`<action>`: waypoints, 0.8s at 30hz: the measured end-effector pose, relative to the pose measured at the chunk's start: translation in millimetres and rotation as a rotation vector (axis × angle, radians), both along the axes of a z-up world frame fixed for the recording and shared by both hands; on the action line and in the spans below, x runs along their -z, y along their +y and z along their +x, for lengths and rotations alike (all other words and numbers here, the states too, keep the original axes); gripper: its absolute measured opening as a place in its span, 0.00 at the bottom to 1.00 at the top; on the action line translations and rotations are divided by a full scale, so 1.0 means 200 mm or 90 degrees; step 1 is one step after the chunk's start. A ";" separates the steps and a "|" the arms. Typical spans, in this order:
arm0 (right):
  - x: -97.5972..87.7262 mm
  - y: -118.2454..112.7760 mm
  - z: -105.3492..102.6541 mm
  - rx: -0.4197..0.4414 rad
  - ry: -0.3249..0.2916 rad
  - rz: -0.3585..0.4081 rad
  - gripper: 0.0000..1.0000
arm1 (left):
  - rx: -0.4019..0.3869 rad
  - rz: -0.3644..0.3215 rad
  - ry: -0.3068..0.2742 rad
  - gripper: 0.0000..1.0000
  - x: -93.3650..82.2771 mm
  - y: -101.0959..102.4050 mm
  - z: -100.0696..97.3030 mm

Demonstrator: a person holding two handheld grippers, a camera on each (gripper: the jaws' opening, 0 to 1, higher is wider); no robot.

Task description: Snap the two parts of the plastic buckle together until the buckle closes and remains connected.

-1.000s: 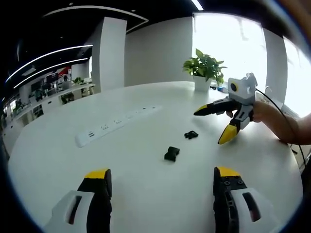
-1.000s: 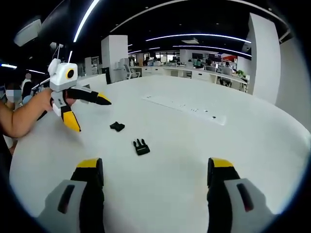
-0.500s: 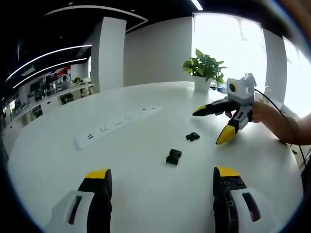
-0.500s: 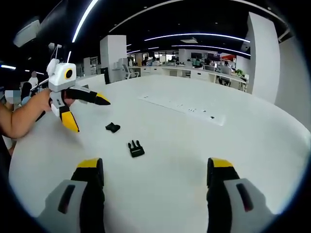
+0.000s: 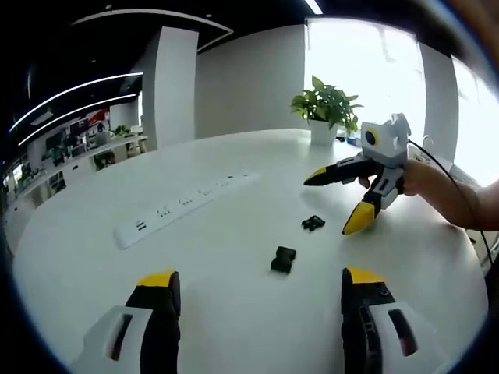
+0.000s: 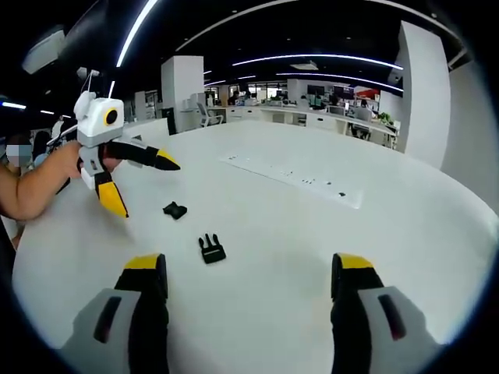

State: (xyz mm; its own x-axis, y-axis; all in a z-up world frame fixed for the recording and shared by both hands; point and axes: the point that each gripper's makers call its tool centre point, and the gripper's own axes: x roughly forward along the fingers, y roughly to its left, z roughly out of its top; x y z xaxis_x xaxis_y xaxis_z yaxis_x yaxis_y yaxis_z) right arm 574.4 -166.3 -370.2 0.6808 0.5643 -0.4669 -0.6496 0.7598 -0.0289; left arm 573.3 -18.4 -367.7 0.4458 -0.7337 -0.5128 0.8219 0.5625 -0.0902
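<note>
Left gripper (image 5: 253, 292): black jaws, yellow tips, white slotted housings. Right gripper (image 5: 347, 201), at 2 o'clock: white body, yellow-ringed lens, thin black cable trailing.

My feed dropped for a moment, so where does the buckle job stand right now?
Nothing is done yet: the two buckle halves lie apart on the white table, unjoined. In hand: neither piece is gripped. The left hand-held gripper is open behind the nearer half, and the right hand-held gripper is open near the pronged half. Left: grasp each half, line them up and snap them together.
</note>
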 end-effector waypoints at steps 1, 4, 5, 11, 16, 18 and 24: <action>0.00 0.00 0.00 0.000 0.000 0.001 0.87 | 0.000 0.001 0.000 0.86 0.00 0.00 0.00; 0.00 0.01 0.00 -0.003 -0.001 0.000 0.87 | 0.004 0.001 0.000 0.85 0.01 -0.01 0.00; 0.00 0.01 0.01 -0.004 -0.001 0.000 0.87 | 0.005 0.001 0.000 0.85 0.01 -0.01 0.00; -0.01 0.03 0.02 -0.011 -0.007 0.001 0.84 | 0.010 0.000 -0.001 0.84 0.01 -0.03 0.01; -0.01 0.04 0.02 -0.016 -0.009 0.002 0.84 | 0.015 0.003 -0.004 0.83 0.01 -0.04 0.02; -0.01 0.04 0.02 -0.018 -0.009 0.001 0.83 | 0.018 0.004 -0.006 0.83 0.01 -0.05 0.03; 0.00 0.04 0.03 -0.022 -0.008 0.001 0.83 | 0.019 0.000 -0.002 0.83 0.01 -0.05 0.05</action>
